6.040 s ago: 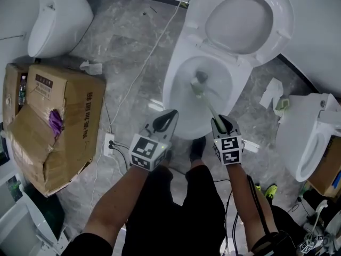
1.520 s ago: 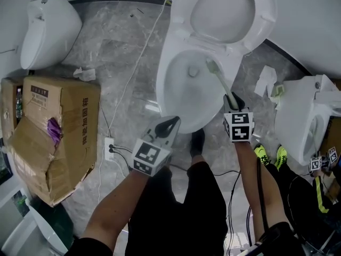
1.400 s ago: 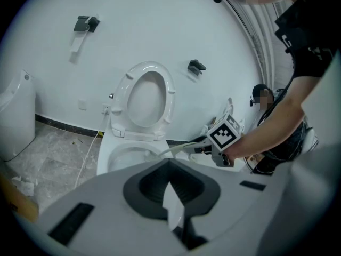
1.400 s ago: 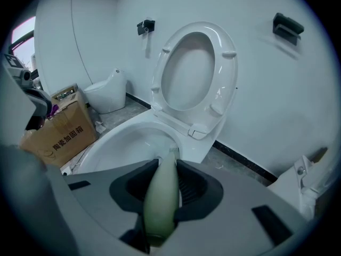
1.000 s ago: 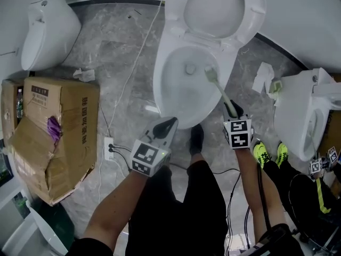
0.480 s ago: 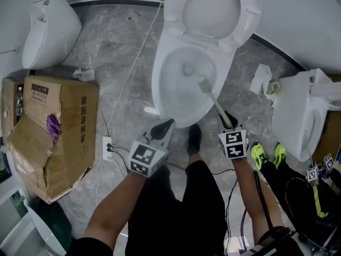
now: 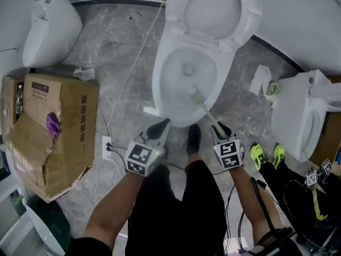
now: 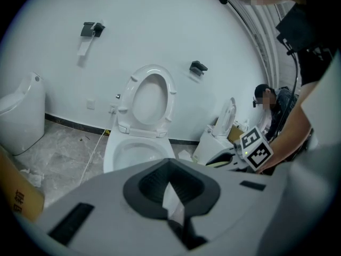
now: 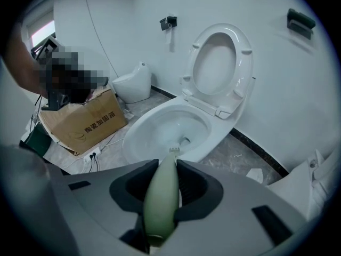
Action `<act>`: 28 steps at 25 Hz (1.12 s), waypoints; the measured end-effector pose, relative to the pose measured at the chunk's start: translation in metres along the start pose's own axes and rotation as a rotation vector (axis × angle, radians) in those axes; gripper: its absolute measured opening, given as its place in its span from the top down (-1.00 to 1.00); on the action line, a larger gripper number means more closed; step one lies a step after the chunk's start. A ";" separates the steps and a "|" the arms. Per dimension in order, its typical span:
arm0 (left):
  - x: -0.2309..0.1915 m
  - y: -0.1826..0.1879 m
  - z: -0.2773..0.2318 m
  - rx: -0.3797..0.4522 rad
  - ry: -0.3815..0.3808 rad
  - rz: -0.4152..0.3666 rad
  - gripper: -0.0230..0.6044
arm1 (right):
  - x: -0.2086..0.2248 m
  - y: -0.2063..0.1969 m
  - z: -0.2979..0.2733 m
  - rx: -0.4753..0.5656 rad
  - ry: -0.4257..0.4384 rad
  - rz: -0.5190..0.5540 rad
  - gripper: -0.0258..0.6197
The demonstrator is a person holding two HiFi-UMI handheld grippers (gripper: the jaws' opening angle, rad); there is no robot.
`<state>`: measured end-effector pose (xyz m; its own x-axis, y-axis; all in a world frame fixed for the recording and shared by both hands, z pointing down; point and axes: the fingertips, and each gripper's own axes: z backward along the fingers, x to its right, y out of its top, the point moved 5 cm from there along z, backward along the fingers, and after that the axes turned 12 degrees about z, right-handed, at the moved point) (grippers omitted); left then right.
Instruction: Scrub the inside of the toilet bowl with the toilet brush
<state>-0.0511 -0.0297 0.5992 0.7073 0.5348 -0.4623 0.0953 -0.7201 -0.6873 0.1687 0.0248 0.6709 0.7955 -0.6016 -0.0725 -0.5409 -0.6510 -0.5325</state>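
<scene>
Far left of the left fingers: white ceramic fixture [image 7: 50,28] against the wall, crumpled cardboard box [image 7: 53,121] on the floor nearer than it. Power strip [image 7: 108,145] just left of the left fingers, and a white cable [image 7: 133,63] runs from it up to the wall

Left gripper [image 8: 170,167]: jaws closed together, only a thin slit between the pads, gripping nothing. It hangs just short of the bowl's front edge, tips pointed at it, not touching

Toilet [image 7: 166,63] sits straight ahead of both sets of fingers, with its lid [image 7: 213,9] and seat raised against the wall

Brush [image 7: 205,111]: pale green handle clamped between the right gripper [image 9: 164,167] jaws and sticking out forward past the tips. The head is down inside the bowl on the near inner wall, right of centre, with the drain hole just beyond it. The right fingers are at the bowl's front rim, slightly right of the left ones

Right of the right fingers: crumpled tissue [image 7: 261,79] on the floor, then a second toilet [image 7: 295,121]. Near it, a pair of yellow-green shoes [image 7: 265,154] on someone else's feet
</scene>
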 end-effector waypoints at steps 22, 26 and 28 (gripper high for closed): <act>-0.011 0.002 0.021 0.031 0.028 0.018 0.90 | -0.060 0.025 0.001 0.057 0.127 -0.018 0.57; -0.016 0.001 0.026 0.036 0.038 0.024 0.90 | -0.068 0.032 -0.002 0.068 0.149 -0.002 0.57; -0.017 0.001 0.029 0.038 0.042 0.026 0.90 | -0.072 0.037 -0.002 0.070 0.162 0.004 0.57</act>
<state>-0.0834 -0.0270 0.5899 0.7382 0.4963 -0.4570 0.0503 -0.7160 -0.6963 0.0909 0.0426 0.6580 0.7359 -0.6745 0.0597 -0.5188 -0.6183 -0.5904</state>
